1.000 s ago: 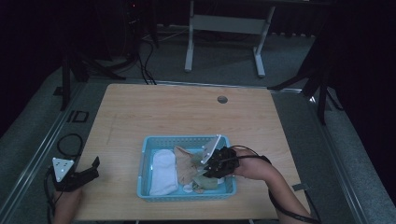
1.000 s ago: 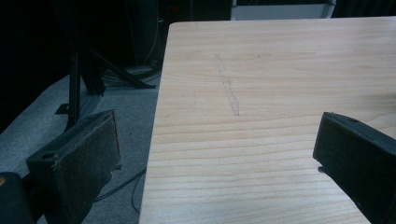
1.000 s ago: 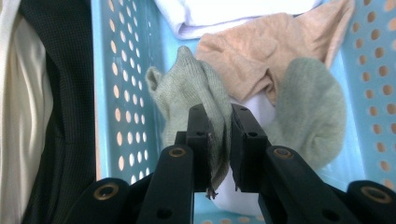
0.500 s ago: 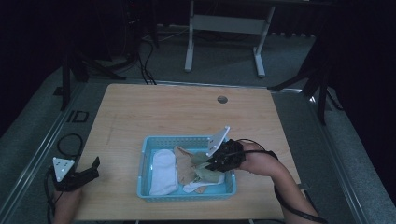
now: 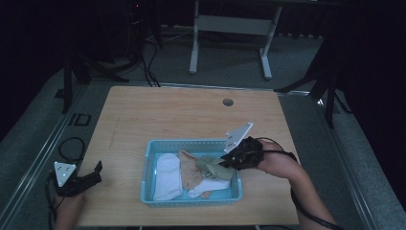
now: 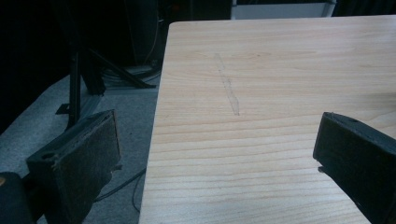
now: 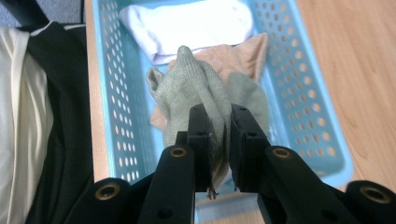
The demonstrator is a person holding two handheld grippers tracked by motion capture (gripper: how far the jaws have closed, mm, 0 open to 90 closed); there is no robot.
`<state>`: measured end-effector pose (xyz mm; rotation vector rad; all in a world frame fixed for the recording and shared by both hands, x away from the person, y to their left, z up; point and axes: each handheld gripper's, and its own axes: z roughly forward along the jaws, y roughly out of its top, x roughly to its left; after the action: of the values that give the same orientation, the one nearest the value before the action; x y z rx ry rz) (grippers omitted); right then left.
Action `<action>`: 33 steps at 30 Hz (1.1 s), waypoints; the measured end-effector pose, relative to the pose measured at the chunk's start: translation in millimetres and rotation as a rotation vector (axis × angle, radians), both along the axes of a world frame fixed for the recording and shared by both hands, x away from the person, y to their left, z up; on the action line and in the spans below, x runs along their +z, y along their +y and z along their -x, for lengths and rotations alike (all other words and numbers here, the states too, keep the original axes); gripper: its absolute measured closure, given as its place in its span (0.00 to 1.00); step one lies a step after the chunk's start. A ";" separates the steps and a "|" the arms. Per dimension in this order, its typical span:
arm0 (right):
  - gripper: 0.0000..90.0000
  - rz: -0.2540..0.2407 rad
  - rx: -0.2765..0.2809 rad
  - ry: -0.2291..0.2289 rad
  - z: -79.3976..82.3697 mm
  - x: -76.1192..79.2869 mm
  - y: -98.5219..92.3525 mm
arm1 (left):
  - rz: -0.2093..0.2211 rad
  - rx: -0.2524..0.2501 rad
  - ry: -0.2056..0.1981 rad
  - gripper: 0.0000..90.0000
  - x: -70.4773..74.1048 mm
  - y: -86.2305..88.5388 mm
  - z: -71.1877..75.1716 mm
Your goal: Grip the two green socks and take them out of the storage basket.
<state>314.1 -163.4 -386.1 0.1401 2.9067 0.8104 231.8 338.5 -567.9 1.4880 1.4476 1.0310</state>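
A: Where's the green sock (image 7: pixel 198 88)?

B: Pinched between the jaws of the right gripper (image 7: pixel 219 128). A fold of it runs down through the jaws, and the rest bunches up just beyond their tips, over the basket (image 7: pixel 109 107).

A: So that gripper is clamped on it?

B: Yes, clenched on the cloth with only the fabric keeping the pads apart. From above, the gripper (image 5: pixel 230 160) sits over the near-right corner of the basket (image 5: pixel 148 158) with the sock (image 5: pixel 210 166) trailing away from its tips.

A: What lies past it?

B: Straight ahead of the jaws, under the sock, a tan sock (image 7: pixel 243 58), and farther on a white sock (image 7: pixel 187 23). The green one's loose end seems to rest on the tan one; I can't tell whether they're caught together.

A: What could go wrong?

B: The grip is on a thin fold, so a quick pull might slip it free, dropping the sock back in. If the knit snags the tan sock, that could come along too. A hanging end might also catch the basket's wall and tug the light basket across the table (image 5: pixel 167 115).

A: And the left gripper (image 5: pixel 79 178)?

B: Jaws apart, holding nothing, resting at the table's edge well away from the basket.
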 end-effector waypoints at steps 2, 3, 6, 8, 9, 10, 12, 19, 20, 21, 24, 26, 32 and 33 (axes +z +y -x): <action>0.89 -0.014 -0.030 -0.012 -1.2 6.8 -12.9 | 0.002 0.001 0.000 0.00 0.0 0.0 -0.1; 0.89 -0.018 -0.047 -0.015 -1.8 8.8 -17.1 | 0.001 0.000 0.001 0.00 0.0 0.0 -0.1; 0.89 -0.028 -0.086 -0.027 -2.8 14.5 -30.3 | 0.001 0.001 0.001 0.00 0.0 0.0 -0.1; 0.89 -0.033 -0.105 -0.032 -3.3 17.3 -39.2 | 0.001 0.001 0.001 0.00 0.0 0.1 -0.1; 0.89 -0.034 -0.122 -0.034 -3.5 18.6 -43.7 | 0.000 0.002 0.002 0.00 0.0 0.0 -0.1; 0.89 -0.036 -0.128 -0.037 -3.7 19.4 -48.2 | 0.001 0.001 0.001 0.00 0.0 0.0 -0.2; 0.89 -0.046 -0.154 -0.043 -4.4 20.7 -57.1 | 0.000 0.003 0.002 0.00 0.0 0.0 -0.2; 0.88 -0.058 -0.217 -0.054 -4.4 19.3 -81.0 | 0.001 0.003 0.007 0.00 0.1 0.0 -0.6; 0.88 -0.058 -0.224 -0.058 -4.1 17.9 -84.3 | 0.002 0.003 0.006 0.00 0.0 -0.1 -0.6; 0.88 -0.060 -0.232 -0.056 -4.0 17.0 -86.3 | 0.001 0.004 0.006 0.00 0.1 -0.1 -0.5; 0.88 -0.059 -0.246 -0.052 -4.6 12.7 -91.6 | 0.001 0.004 0.006 0.00 0.1 -0.1 -0.6; 0.88 -0.057 -0.264 -0.037 -5.8 5.1 -97.6 | 0.002 0.002 0.008 0.00 0.1 0.1 -0.8; 0.88 -0.060 -0.301 -0.018 -9.9 -9.7 -108.6 | 0.003 0.003 0.006 0.00 0.1 0.1 -0.5; 0.88 -0.064 -0.310 -0.011 -10.6 -12.6 -110.8 | 0.004 0.004 0.006 0.00 0.0 0.1 -0.5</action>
<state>324.7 -274.2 -398.7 0.5736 2.7490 0.8433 232.4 338.5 -567.8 1.4871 1.4563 1.0266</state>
